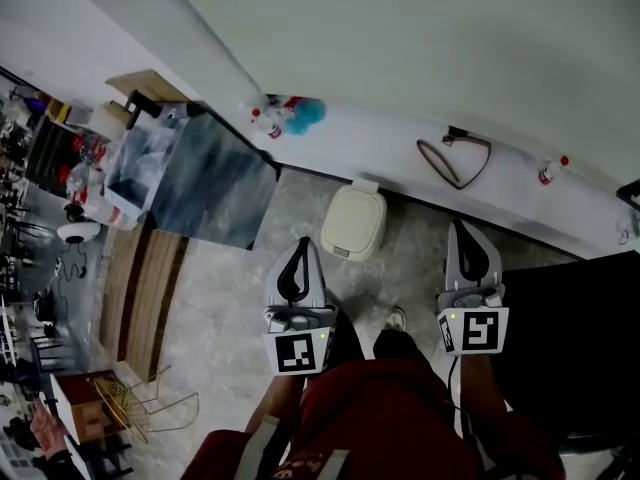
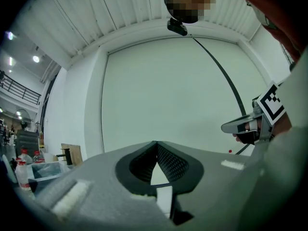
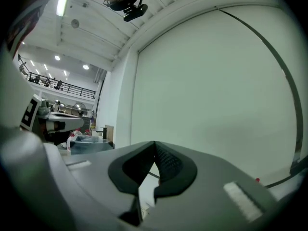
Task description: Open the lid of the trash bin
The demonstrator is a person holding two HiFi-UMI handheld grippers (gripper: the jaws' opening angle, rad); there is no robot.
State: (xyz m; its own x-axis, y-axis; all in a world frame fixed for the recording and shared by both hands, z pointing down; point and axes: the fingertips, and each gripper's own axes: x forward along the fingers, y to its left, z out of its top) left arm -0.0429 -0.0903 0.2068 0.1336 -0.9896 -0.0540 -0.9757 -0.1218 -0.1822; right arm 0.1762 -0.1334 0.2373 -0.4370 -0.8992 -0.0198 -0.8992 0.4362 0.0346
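A cream trash bin [image 1: 352,220] with its lid down stands on the floor against the base of the white wall. My left gripper [image 1: 304,244] is held just in front of the bin and slightly to its left, jaws shut with nothing between them. My right gripper [image 1: 459,226] is off to the bin's right, also shut and empty. In the left gripper view the shut jaws [image 2: 156,144] face the bare wall, with the right gripper [image 2: 245,126] at the side. The right gripper view shows its shut jaws [image 3: 155,144] against the same wall. Neither gripper view shows the bin.
A dark sheet-covered table [image 1: 215,183] stands left of the bin, with a clear-bagged box [image 1: 140,163] beyond it. On the wall ledge lie a blue and red toy [image 1: 290,114] and a looped cable [image 1: 455,158]. A black surface [image 1: 570,338] is at right, a wire chair [image 1: 150,403] at lower left.
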